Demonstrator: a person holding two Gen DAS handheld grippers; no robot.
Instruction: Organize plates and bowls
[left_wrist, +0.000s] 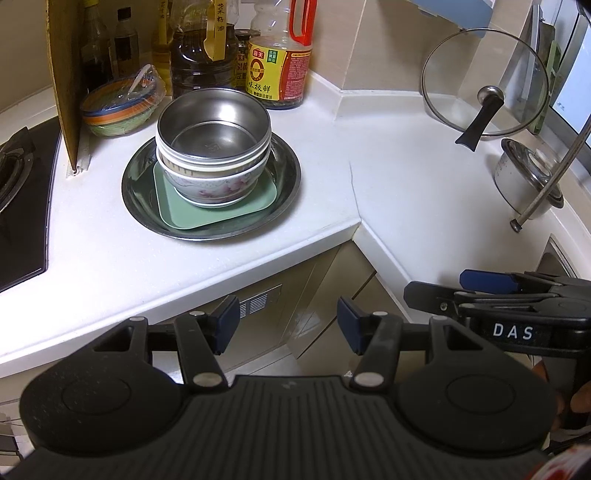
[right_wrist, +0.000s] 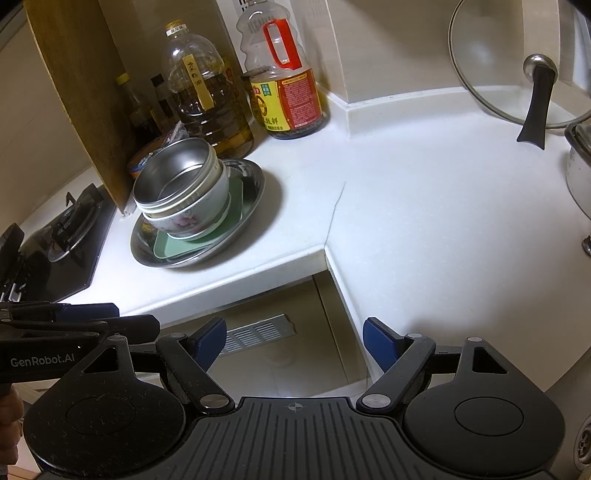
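Left wrist view is showing the steel bowl (left_wrist: 213, 127) nesting in the floral bowl (left_wrist: 212, 186) on the green plate (left_wrist: 218, 210) inside the steel dish (left_wrist: 147, 218), at eleven o'clock; stacking is looking finished. Left gripper (left_wrist: 288, 325) and right gripper (right_wrist: 294, 345) are hanging apart, empty, jaws parted.

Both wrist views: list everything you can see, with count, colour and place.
Steel bowl: one, silver, top of the stack.
Floral bowl: one, white with pink flowers, under the steel bowl; a white rim shows between them.
Square plate: one, green, under the bowls.
Round tray: one, steel, holding the stack on the white counter.
Bottles: several, dark and amber, back corner.
Wrapped bowl: one, striped, left of the stack.
Glass lid: one, clear, leaning at the right wall.
Pot: one, steel, far right.
Stove: black, far left.
Left gripper: open, empty.
Right gripper: open, empty.
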